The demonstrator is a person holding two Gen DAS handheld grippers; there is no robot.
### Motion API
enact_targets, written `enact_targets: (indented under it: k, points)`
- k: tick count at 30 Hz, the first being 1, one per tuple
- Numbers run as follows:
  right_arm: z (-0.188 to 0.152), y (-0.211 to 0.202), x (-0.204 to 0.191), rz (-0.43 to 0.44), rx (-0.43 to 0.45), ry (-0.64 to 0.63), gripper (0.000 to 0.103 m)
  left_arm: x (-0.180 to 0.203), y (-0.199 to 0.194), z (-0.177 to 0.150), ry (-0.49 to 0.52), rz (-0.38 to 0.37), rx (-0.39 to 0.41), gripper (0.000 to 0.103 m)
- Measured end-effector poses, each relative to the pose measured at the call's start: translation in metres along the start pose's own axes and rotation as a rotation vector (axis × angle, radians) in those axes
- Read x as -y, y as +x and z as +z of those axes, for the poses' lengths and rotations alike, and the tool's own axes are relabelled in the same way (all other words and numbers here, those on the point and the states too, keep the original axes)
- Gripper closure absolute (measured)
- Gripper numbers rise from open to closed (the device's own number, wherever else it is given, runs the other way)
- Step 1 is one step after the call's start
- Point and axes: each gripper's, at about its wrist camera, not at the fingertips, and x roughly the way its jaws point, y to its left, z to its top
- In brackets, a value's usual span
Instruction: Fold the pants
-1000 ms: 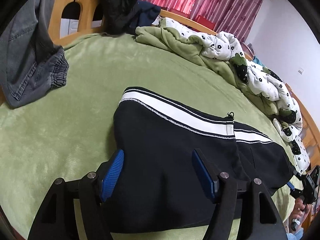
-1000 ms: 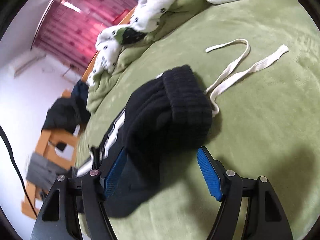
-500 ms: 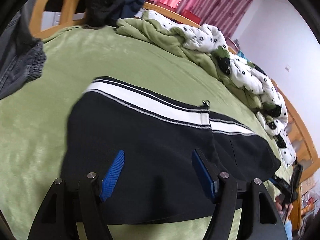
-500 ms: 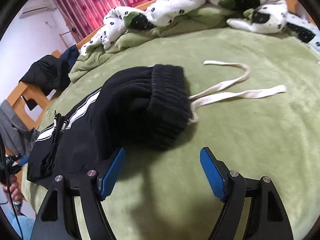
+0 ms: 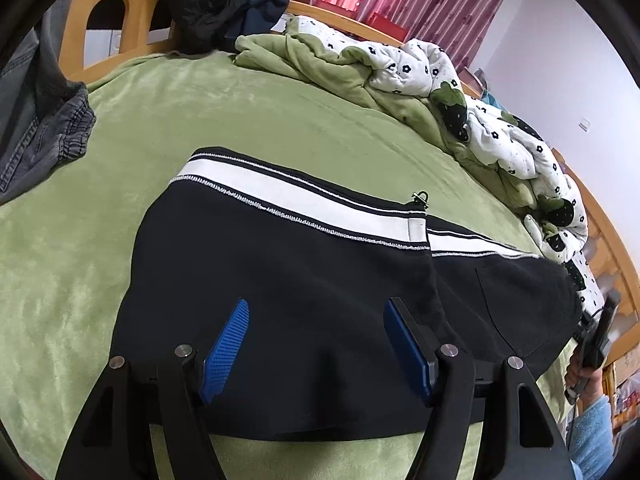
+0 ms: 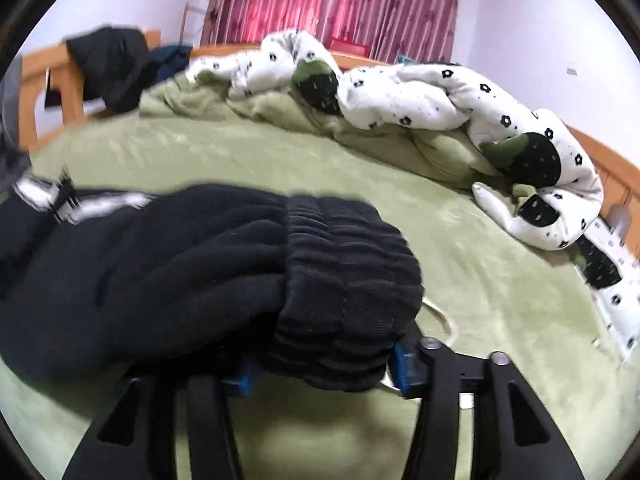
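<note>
Black fleece pants (image 5: 304, 280) with a broad white side stripe edged in thin white stitching lie folded over on the green plush bed cover (image 5: 208, 120), their striped edge facing the far side of the bed in the left wrist view. The left tool (image 5: 316, 338) hangs over the near part of the dark cloth with its blue ribbed pads standing well apart — the fabric lies flat beneath and between them, and the pads do not press on it. In the right wrist view the picture is blurred, yet the ribbed elastic waistband (image 6: 344, 280) of the same pants bulges up between the fingers of the right tool (image 6: 320, 368); its jaws are closing, and the blue pads sit against either side of the bunched band. A bit of off-white drawstring (image 6: 444, 320) peeps out from under the waistband on the bed cover, just beside the right finger. Along the far edge of the bed a rumpled white quilt with black flowers and a green lining (image 5: 472, 92) is heaped — well apart from the pants. A grey denim garment (image 5: 44, 120) hangs at the left of the left wrist view, and a dark jacket (image 5: 204, 4) is draped over the orange wooden bed frame (image 5: 84, 12). Pinkish-red curtains (image 6: 336, 0) cover the back wall.
</note>
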Motion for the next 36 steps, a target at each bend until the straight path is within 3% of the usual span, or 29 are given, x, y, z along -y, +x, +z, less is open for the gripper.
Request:
enact_targets:
  k: [1, 2, 5, 8, 14, 19, 23, 28, 30, 31, 32, 34, 36]
  points:
    - [-0.007, 0.005, 0.001, -0.013, -0.045, -0.015, 0.024, -0.001, 0.001, 0.0, -0.009, -0.003, -0.002, 0.035]
    - [-0.014, 0.007, 0.003, -0.017, -0.069, -0.02, 0.018, -0.002, 0.001, 0.0, -0.017, -0.012, -0.004, 0.035]
    - [-0.04, -0.002, 0.003, 0.001, -0.124, -0.003, 0.018, -0.001, 0.001, -0.003, -0.021, -0.03, -0.009, 0.035]
    - [-0.061, -0.016, 0.009, -0.04, -0.173, 0.053, 0.018, 0.0, 0.001, -0.006, -0.005, -0.044, -0.014, 0.035]
    - [-0.076, -0.055, 0.037, 0.215, -0.147, 0.496, 0.018, 0.002, 0.002, -0.012, 0.005, -0.105, -0.021, 0.035]
    - [-0.075, -0.042, 0.023, 0.4, -0.11, 0.797, 0.017, -0.001, 0.003, -0.018, -0.032, -0.169, -0.041, 0.035]
    - [-0.07, -0.005, 0.013, 0.433, -0.141, 0.965, 0.017, -0.01, 0.003, -0.022, -0.063, -0.197, -0.055, 0.035]
    - [-0.064, 0.032, 0.026, 0.413, -0.112, 1.151, 0.015, -0.016, 0.002, -0.025, -0.05, -0.2, -0.037, 0.035]
    - [-0.048, 0.037, 0.033, 0.371, -0.097, 1.125, 0.023, -0.016, 0.005, -0.024, -0.034, -0.189, -0.036, 0.035]
    - [-0.036, 0.036, 0.036, 0.319, -0.092, 1.069, 0.046, -0.016, 0.006, -0.024, -0.026, -0.184, -0.036, 0.035]
    - [-0.02, 0.029, 0.039, 0.282, -0.059, 0.981, 0.056, -0.017, 0.006, -0.023, -0.023, -0.181, -0.036, 0.035]
    - [0.011, 0.006, 0.038, 0.299, 0.061, 0.788, 0.064, -0.02, 0.006, -0.021, -0.021, -0.181, -0.03, 0.035]
    - [0.024, -0.017, 0.03, 0.288, 0.174, 0.656, 0.064, -0.023, 0.005, -0.02, -0.022, -0.19, -0.026, 0.035]
